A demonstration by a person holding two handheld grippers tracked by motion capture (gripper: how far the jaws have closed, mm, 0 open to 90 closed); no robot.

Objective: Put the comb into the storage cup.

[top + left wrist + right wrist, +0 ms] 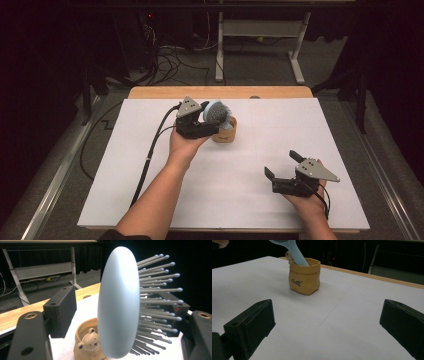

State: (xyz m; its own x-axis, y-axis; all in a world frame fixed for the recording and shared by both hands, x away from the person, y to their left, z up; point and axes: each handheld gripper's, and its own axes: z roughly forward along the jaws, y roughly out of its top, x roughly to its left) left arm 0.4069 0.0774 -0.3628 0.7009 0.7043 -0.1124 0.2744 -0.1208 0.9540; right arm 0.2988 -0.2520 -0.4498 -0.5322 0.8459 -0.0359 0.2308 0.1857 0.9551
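Note:
A light blue hairbrush [217, 111] stands with its handle [297, 255] in a small yellow sack-shaped cup [224, 134] near the back middle of the white sheet. A little bear figure [88, 340] sits on the cup's rim. My left gripper [214, 119] brackets the brush head [117, 305]. Its left pad [61, 308] stands clear of the smooth back, and the bristles point at the other pad, so it is open. My right gripper [281, 163] rests at the front right, open, with nothing between its jaws, facing the cup [304, 280].
A white sheet [150, 190] covers the wooden table, whose bare edge [220, 92] shows at the back. Beyond it stand a white table frame [295, 50] and loose cables [165, 60] on the floor. The left gripper's cable [152, 150] trails across the sheet's left side.

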